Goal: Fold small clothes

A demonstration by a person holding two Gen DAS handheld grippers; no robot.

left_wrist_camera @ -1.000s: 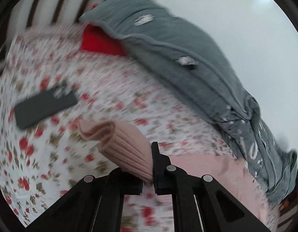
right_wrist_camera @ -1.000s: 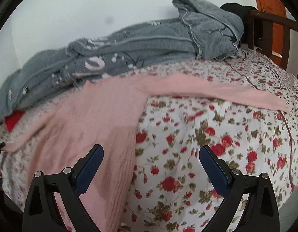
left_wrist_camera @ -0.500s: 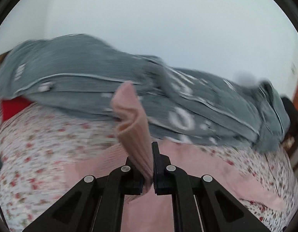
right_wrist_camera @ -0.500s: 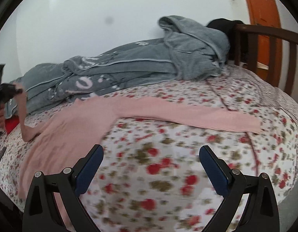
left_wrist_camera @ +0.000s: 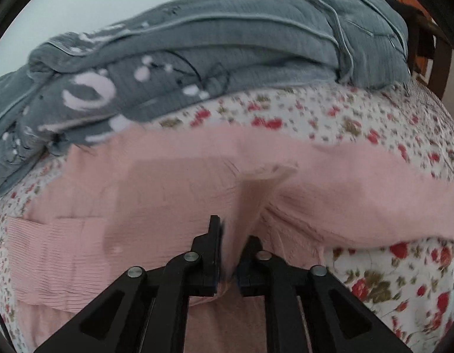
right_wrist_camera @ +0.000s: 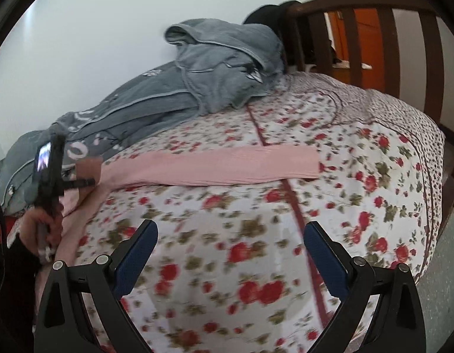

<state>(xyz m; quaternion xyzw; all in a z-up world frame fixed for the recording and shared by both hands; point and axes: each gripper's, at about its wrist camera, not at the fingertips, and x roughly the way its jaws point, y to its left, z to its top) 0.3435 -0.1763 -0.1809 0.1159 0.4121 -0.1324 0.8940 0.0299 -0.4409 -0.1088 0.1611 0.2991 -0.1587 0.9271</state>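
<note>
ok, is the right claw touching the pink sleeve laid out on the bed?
Apart. The right wrist view shows the right claw open over the floral bedsheet. The pink sleeve lies flat farther up the bed, with sheet showing between them.

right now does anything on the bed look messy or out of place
The grey garment lies crumpled in a heap along the wall side of the floral bedspread, unfolded. The pink sweater is mid-fold, one sleeve stretched out flat. Nothing looks spilled or damaged.
</note>
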